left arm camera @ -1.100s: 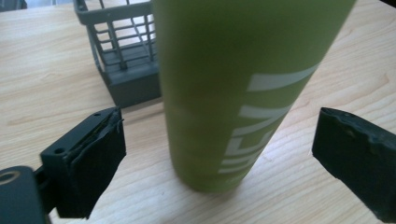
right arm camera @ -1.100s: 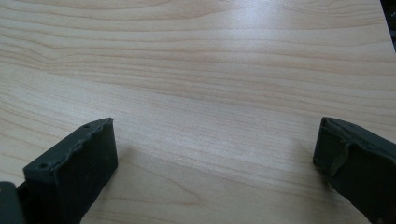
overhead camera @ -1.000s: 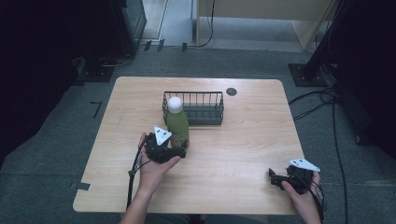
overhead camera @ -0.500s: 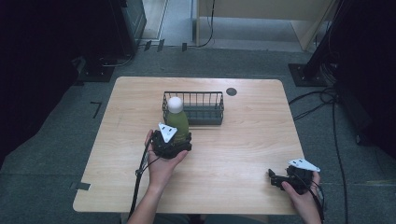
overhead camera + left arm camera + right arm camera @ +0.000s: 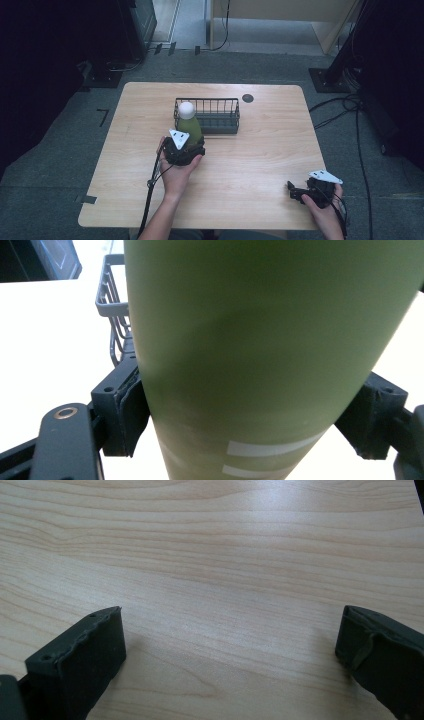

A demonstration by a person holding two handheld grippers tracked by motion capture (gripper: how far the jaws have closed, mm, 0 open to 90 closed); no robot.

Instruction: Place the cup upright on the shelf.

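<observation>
High view had the left tool parked right up against the green bottle, which stood upright on the tabletop with its white cap on top. So the bottle's long axis ran straight up and down, and the tool came at it level from the person's side, low on the body. Left gripper view made the grip pretty clear: the jaws had just been closing, and the pads were pressed on both sides of the green bottle, with the bottle between them. I'd call that clamped on.

The bit that matters for whatever came next, imo: the wire basket sat just past the bottle, on the far side from the left tool, close enough that I couldn't tell if the two touched. You could see the basket's corner poking out beyond the bottle too. If the bottle was headed in there, my guess is it needed lifting over the near rim and then going straight ahead from the tool.

Right tool was well apart, off to the right of the left tool near the tabletop's near edge, jaws spread wide over bare wood, holding nothing. Left hand was clearly the nearer one.
</observation>
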